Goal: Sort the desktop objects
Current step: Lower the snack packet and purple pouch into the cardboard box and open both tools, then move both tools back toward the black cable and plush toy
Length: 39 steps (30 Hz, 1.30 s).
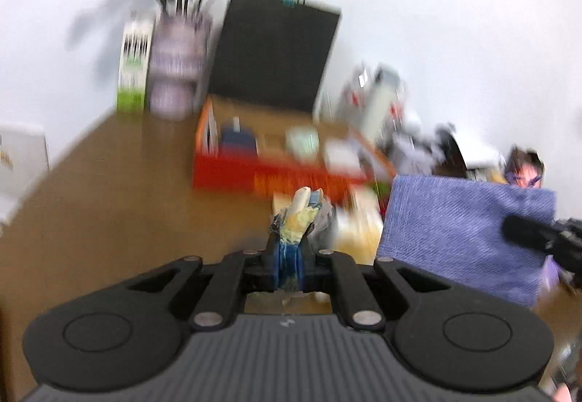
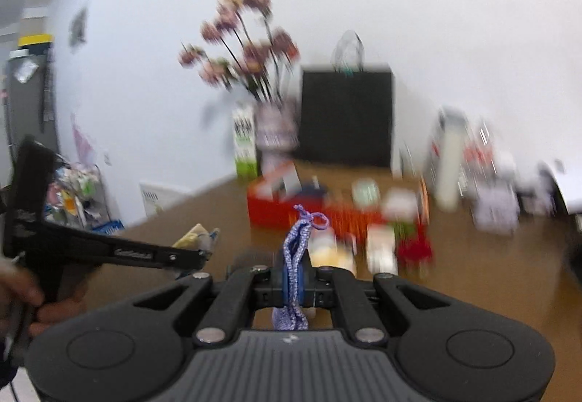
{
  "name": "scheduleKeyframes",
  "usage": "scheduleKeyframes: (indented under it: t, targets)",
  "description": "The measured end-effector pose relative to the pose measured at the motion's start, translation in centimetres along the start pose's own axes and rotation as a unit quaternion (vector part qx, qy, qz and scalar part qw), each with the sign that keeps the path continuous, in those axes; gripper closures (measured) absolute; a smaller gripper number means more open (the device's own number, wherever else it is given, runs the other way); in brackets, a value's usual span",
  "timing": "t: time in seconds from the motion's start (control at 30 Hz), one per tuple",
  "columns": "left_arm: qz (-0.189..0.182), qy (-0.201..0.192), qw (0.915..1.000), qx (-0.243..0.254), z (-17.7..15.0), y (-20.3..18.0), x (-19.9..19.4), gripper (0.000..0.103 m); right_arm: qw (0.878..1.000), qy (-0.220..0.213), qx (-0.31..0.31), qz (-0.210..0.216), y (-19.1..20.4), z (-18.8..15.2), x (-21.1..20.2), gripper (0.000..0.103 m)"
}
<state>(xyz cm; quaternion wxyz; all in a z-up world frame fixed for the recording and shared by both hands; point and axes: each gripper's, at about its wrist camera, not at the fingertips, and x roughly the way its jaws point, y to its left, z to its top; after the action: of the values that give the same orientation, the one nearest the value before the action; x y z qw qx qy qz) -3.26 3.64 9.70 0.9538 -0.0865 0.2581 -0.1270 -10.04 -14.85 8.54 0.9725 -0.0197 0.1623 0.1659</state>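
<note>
Brown wooden desk [image 1: 91,191] bearing a black paper bag [image 1: 272,49] and a red open box [image 1: 276,176] (blurred). Right gripper [image 2: 295,278], pointing slightly downward, is clamped on a purple knitted drawstring pouch [image 1: 462,234], cord end forward. Left gripper [image 1: 289,256] pinches a crumpled yellow-blue wrapper [image 1: 300,216], long axis pointing ahead.

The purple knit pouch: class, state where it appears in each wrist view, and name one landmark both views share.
Left wrist view: the pouch hangs at the right edge, a broad flat panel held by the right gripper.
Right wrist view: the pouch is at centre, edge-on, pinched between the gripper's fingers.
Shared landmark: the black bag against the wall.
</note>
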Motion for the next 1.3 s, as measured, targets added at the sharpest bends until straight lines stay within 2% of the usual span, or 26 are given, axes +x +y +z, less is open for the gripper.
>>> scheduleKeyframes:
  t: [0.13,0.2,0.27,0.33,0.4,0.5,0.6,0.63,0.67,0.73,0.77,0.8,0.83,0.87,0.9,0.97,1.03,1.1,1.13,1.17,1.3]
  targets:
    - [0.015,-0.030,0.9991,0.026,7.8,-0.4,5.2,0.093,0.998,-0.047,-0.016,0.026,-2.6,7.8,6.5,0.099]
    - [0.025,-0.020,0.9992,0.024,11.2,-0.5,9.5,0.093,0.998,-0.023,-0.025,0.047,-3.8,10.6,11.9,0.099]
    - [0.032,0.003,0.9991,0.029,13.9,-0.3,15.0,0.093,0.997,0.038,-0.025,0.063,-6.4,12.4,19.7,0.099]
    - [0.043,0.042,0.9972,0.044,15.5,-0.3,21.2,0.093,0.990,0.119,-0.001,0.073,-9.4,12.4,28.0,0.099]
    - [0.065,0.081,0.9940,0.035,16.1,0.5,26.8,0.093,0.980,0.193,0.013,0.051,-11.9,10.8,35.5,0.099]
    - [0.076,0.155,0.9847,0.024,15.3,1.1,33.7,0.093,0.965,0.263,0.010,0.005,-13.7,7.7,41.5,0.099]
    - [0.062,0.196,0.9781,0.033,14.8,0.8,37.7,0.087,0.952,0.304,-0.003,-0.027,-14.4,5.3,44.1,0.098]
    - [0.059,0.210,0.9755,0.029,14.5,0.7,38.3,0.086,0.947,0.320,0.016,-0.032,-14.7,5.1,44.5,0.098]
    - [0.047,0.228,0.9721,0.028,14.3,0.8,38.7,0.082,0.948,0.317,0.023,-0.032,-14.9,5.3,44.5,0.096]
    - [0.045,0.238,0.9698,0.032,14.6,0.6,39.0,0.055,0.946,0.320,0.004,-0.051,-14.6,5.8,44.7,0.084]
    - [0.045,0.233,0.9711,0.030,14.8,0.6,38.7,0.044,0.944,0.326,0.007,-0.058,-14.8,6.1,44.8,0.067]
    - [0.046,0.226,0.9729,0.019,15.3,0.7,38.1,0.033,0.944,0.325,0.020,-0.058,-15.4,6.8,44.9,0.062]
    - [0.050,0.218,0.9746,0.009,15.8,0.9,37.5,0.023,0.945,0.321,0.036,-0.053,-15.8,7.4,44.3,0.062]
    - [0.057,0.205,0.9770,0.003,16.4,1.1,36.4,0.007,0.947,0.314,0.047,-0.048,-16.1,8.1,43.4,0.060]
    - [0.061,0.194,0.9790,0.001,16.8,1.2,35.5,0.004,0.949,0.306,0.052,-0.047,-16.3,8.7,42.6,0.051]
    - [0.071,0.178,0.9816,-0.002,17.4,1.4,32.8,0.003,0.954,0.291,0.048,-0.060,-16.2,10.0,41.0,0.040]
    - [0.082,0.160,0.9834,-0.021,17.1,1.8,29.5,0.001,0.958,0.274,0.044,-0.070,-15.8,10.8,38.7,0.037]
    - [0.085,0.127,0.9870,-0.051,15.0,2.0,24.6,0.000,0.966,0.244,0.056,-0.061,-15.4,10.7,34.8,0.035]
    - [0.072,0.112,0.9895,-0.056,13.4,2.0,22.2,0.000,0.970,0.231,0.062,-0.052,-15.2,10.3,33.0,0.033]
    - [0.062,0.111,0.9904,-0.054,12.1,1.5,20.7,0.000,0.972,0.218,0.070,-0.046,-14.7,9.4,30.8,0.029]
    - [0.048,0.125,0.9906,-0.031,6.0,0.0,15.6,0.000,0.978,0.184,0.086,-0.040,-11.9,5.6,23.4,0.028]
